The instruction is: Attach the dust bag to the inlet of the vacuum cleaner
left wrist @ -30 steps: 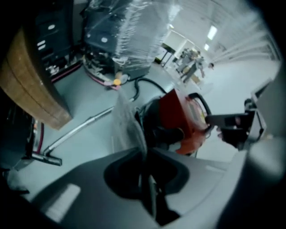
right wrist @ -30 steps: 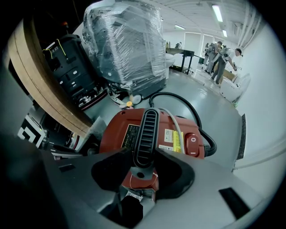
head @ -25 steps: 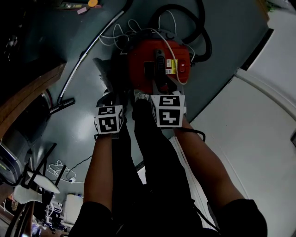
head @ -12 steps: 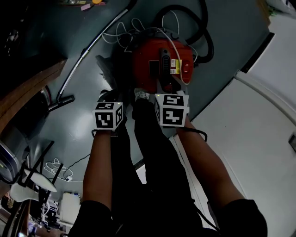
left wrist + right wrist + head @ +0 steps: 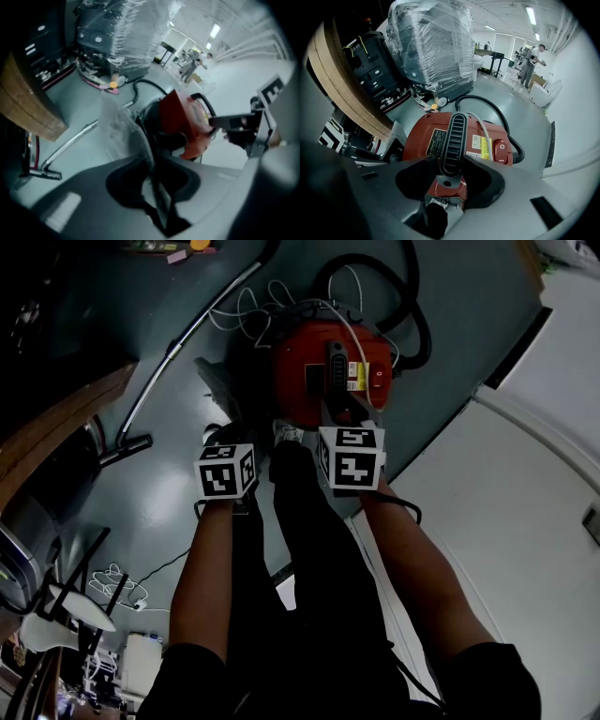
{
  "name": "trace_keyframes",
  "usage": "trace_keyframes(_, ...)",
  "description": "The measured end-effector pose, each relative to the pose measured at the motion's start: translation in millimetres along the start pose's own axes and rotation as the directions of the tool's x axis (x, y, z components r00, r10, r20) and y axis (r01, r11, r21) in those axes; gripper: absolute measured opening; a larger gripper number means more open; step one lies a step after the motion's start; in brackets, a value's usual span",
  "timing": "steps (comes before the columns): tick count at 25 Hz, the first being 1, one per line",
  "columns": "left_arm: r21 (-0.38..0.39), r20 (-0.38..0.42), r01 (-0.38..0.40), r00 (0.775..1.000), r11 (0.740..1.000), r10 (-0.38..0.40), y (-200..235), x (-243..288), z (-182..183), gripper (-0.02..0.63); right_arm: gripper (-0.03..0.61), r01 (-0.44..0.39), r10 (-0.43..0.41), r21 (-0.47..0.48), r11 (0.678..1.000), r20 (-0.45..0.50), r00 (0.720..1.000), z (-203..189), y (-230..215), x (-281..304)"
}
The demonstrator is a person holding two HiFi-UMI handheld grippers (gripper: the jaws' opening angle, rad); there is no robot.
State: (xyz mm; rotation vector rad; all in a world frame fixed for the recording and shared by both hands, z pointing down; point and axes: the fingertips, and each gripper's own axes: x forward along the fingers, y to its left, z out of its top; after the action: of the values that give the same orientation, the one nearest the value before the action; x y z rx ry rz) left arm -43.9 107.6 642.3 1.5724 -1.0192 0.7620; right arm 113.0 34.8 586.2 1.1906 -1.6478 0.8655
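Underfoot: grey-green floor (image 5: 159,502). At 12 o'clock from your hands: red round vacuum cleaner (image 5: 314,357), black hose (image 5: 419,324) looped behind it, metal wand tube (image 5: 178,348) at its 10 o'clock. At vacuum's 9 o'clock, just beside body: crinkled translucent dust bag (image 5: 117,124); your left tongs (image 5: 150,161) pinched together on its edge. Your right tongs (image 5: 451,164) clamped on black ribbed handle (image 5: 453,136) atop vacuum.

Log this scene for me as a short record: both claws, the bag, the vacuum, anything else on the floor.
left claw: shut on bag
right claw: shut on handle of vacuum
bag: pale, crumpled, left of vacuum
vacuum: red, on the floor
hose: black, looped behind vacuum
wand: on the floor, further left
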Motion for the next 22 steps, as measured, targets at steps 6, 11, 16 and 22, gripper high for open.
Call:
trace_keyframes(6,0.023,0.074,-0.114,0.991,0.993,0.112,-1,-25,13,0.152,0.163,0.021,-0.023,0.040,0.999,0.041,0.999,16,0,-22)
trace_keyframes(11,0.012,0.158,-0.191,0.970,0.981,0.187,-1,-78,41,-0.002,-0.002,-0.036,0.028,0.082,0.996,0.101,0.995,28,14,-63)
trace_keyframes(16,0.018,0.224,-0.177,0.960,0.984,0.169,-23,-132,76,-0.002,-0.002,-0.095,0.075,0.100,0.990,0.189,0.979,47,31,-113)
trace_keyframes(22,0.072,0.293,-0.123,0.951,0.990,0.097,-76,-225,111,-0.002,-0.002,-0.130,0.120,0.017,0.991,0.292,0.949,86,63,-207)
